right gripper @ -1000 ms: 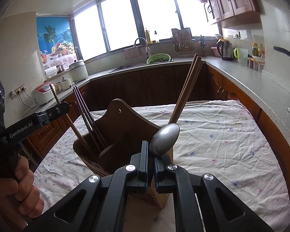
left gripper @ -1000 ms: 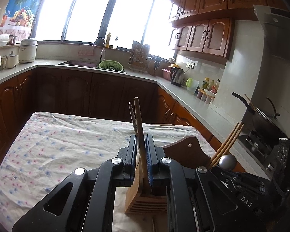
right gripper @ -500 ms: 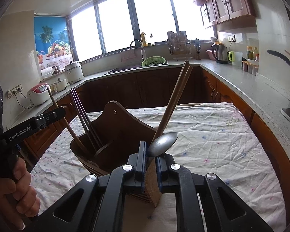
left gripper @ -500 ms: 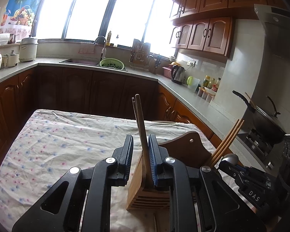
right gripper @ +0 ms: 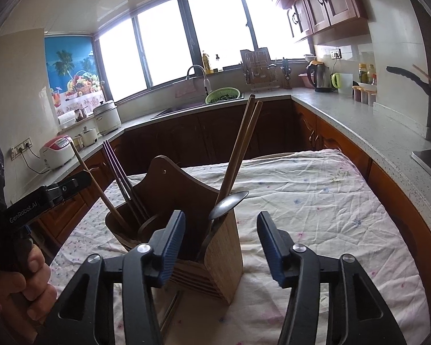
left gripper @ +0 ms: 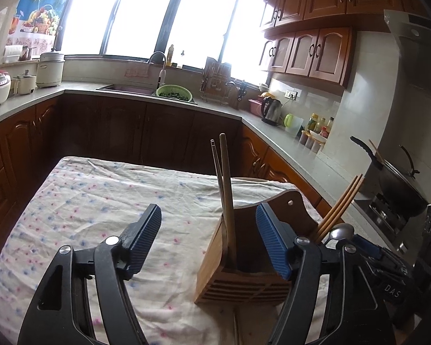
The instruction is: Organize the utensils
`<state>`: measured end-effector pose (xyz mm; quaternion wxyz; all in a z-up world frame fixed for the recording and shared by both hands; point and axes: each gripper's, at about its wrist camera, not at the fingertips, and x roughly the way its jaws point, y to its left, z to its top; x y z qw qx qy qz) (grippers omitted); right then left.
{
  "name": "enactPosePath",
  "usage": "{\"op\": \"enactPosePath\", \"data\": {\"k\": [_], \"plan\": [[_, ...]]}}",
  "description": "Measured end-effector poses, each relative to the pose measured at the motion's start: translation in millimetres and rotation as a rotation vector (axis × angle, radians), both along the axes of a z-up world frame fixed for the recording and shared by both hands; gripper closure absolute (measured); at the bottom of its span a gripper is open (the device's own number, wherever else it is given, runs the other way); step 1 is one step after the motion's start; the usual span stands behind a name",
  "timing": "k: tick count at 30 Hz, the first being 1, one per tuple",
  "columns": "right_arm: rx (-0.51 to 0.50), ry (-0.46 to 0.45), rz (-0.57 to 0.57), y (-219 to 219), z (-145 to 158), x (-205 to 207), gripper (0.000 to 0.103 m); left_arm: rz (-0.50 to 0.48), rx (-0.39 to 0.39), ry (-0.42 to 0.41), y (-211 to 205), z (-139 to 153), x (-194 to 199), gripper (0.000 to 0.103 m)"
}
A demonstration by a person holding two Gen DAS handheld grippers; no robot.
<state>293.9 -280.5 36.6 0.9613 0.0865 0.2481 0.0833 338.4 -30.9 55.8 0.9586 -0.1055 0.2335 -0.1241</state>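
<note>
A wooden utensil holder (left gripper: 244, 281) (right gripper: 224, 253) stands on the flowered tablecloth (left gripper: 100, 201) (right gripper: 316, 201). My left gripper (left gripper: 209, 241) is opening, its blue pads wide apart. A long wooden stick (left gripper: 227, 201) stands free between them in the holder's left slot, beside thin dark chopsticks (left gripper: 215, 166). My right gripper (right gripper: 221, 243) is also opening. A metal spoon (right gripper: 230, 201) leans untouched in the right slot between its pads, next to a pair of brown chopsticks (right gripper: 241, 149). The left gripper (right gripper: 48, 195) and the hand (right gripper: 23, 281) holding it show at the left.
Dark wood cabinets and a grey counter wrap around the table. A sink with a green colander (left gripper: 173, 92) lies at the back, a kettle (left gripper: 270, 109) and jars at the right. A wok (left gripper: 399, 184) sits on the stove, rice cookers (right gripper: 57, 151) at the left.
Both grippers went from shut to wide open. The left one let go of the wooden stick and the right one let go of the spoon; both utensils now rest in the holder.
</note>
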Motion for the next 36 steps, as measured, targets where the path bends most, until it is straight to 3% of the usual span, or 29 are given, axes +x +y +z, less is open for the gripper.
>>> {"op": "enactPosePath", "data": {"k": [1, 7, 18, 36], "plan": [[0.003, -0.006, -0.005, -1, 0, -2, 0.029, 0.007, -0.001, 0.001, 2, 0, -3, 0.019], [0.033, -0.029, -0.018, -7, 3, -15, 0.017, 0.017, -0.013, 0.0, 15, 0, -24, 0.011], [0.058, -0.054, -0.006, -5, 9, -47, 0.013, 0.045, -0.004, 0.006, 32, -1, -66, 0.004], [0.129, -0.127, 0.023, -2, 5, -140, 0.006, 0.097, 0.075, -0.007, 44, -10, -176, 0.0]]}}
